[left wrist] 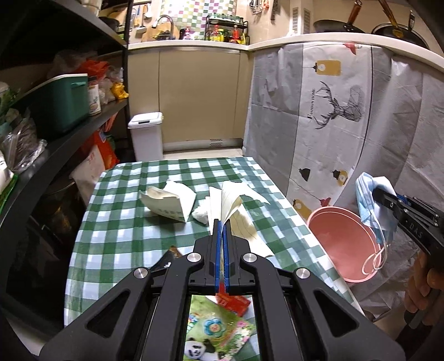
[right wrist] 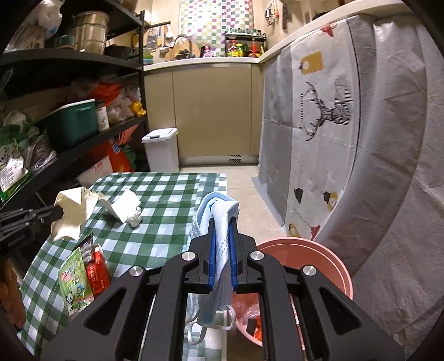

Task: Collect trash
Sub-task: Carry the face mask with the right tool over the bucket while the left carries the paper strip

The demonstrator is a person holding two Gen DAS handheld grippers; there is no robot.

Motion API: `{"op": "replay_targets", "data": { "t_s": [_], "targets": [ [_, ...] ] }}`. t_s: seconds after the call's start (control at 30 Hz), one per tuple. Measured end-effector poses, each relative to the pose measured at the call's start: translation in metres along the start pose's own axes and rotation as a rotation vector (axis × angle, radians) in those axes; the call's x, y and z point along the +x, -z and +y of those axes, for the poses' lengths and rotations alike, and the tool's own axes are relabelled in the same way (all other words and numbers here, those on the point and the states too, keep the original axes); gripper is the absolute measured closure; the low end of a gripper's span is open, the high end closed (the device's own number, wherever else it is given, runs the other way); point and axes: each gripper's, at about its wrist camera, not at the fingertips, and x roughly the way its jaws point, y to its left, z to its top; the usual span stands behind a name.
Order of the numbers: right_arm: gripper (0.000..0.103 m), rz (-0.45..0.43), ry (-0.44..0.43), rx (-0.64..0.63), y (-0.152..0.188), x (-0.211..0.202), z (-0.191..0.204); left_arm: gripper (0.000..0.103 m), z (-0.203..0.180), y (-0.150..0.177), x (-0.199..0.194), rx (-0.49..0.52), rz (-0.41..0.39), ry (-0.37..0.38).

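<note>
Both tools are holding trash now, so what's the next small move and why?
Probably carry the right tool, shut on the blue face mask, over the pink plastic bucket and release; the bucket sits just right of it and already holds trash.

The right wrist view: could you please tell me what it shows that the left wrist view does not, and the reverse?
Only the right wrist view shows trash lying inside the pink bin. Only the left wrist view shows pans hanging above the counter. Both show the checked table, the torn carton, the paper in the left gripper, and the mask in the right gripper.
</note>
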Motion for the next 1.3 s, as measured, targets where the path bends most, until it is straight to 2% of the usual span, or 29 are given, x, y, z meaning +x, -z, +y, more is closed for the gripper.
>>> {"op": "replay_targets", "data": {
  "t_s": [0.6,1.3],
  "targets": [
    [0.094,-0.056,0.098,0.039,-0.009,-0.014,-0.047,0.101,-0.061,-0.004,0.019,0.055,0.016,0.067],
    [0.094,-0.047,0.166,0.101,-0.011,-0.018,-0.101,0.101,-0.129,-0.001,0.053,0.110,0.052,0.137]
  ]
}}
